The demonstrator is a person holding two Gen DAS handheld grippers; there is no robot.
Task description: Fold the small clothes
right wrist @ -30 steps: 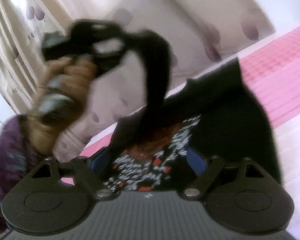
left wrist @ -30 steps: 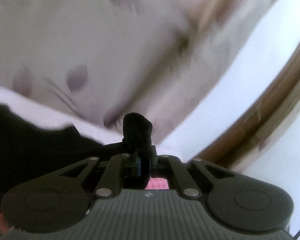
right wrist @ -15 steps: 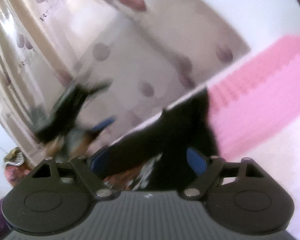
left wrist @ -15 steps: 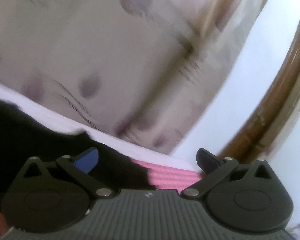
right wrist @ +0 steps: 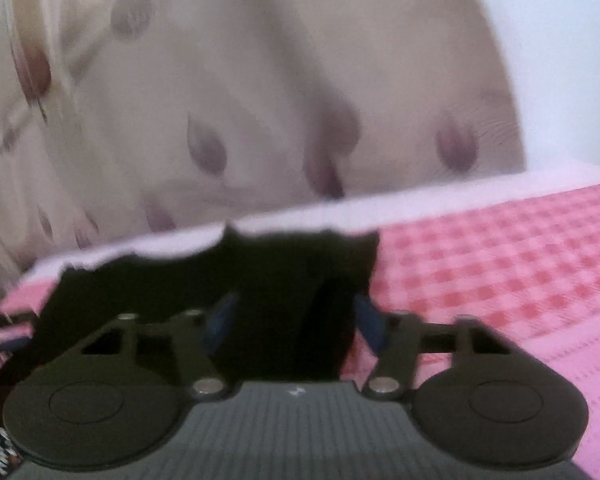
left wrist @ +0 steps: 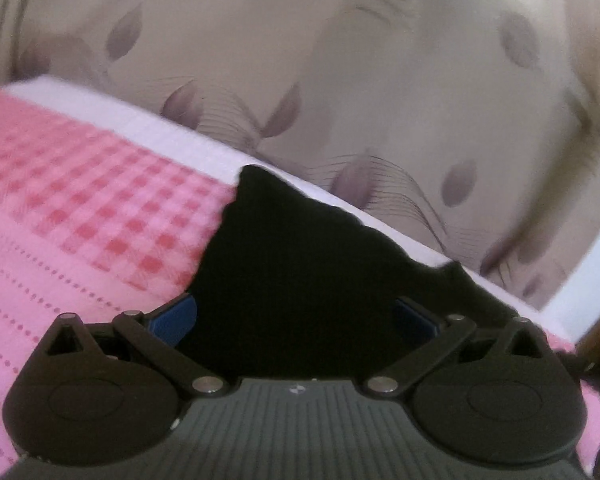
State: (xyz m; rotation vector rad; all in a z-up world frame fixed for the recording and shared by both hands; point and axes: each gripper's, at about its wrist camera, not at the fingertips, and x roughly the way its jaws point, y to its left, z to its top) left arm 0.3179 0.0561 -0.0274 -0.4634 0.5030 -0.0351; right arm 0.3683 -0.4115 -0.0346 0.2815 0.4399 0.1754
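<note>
A small black garment (left wrist: 300, 264) lies on the pink checked bed cover (left wrist: 80, 216). In the left wrist view my left gripper (left wrist: 294, 314) is open, its blue pads (left wrist: 176, 314) spread wide, with the black cloth lying between and in front of them. In the right wrist view the same black garment (right wrist: 220, 276) lies crumpled near the bed's far edge. My right gripper (right wrist: 296, 316) is open, its blue pads (right wrist: 370, 322) either side of a fold of the cloth, not closed on it.
A beige curtain with purple leaf prints (left wrist: 340, 80) hangs just behind the bed's far edge (left wrist: 172, 132); it also shows in the right wrist view (right wrist: 240, 100). The pink cover (right wrist: 500, 272) stretches to the right. A white wall (right wrist: 560, 40) is at the upper right.
My left gripper opened and let go of the black cloth it was pinching. Both grippers came down low over the garment, which now lies on the bed instead of hanging.
</note>
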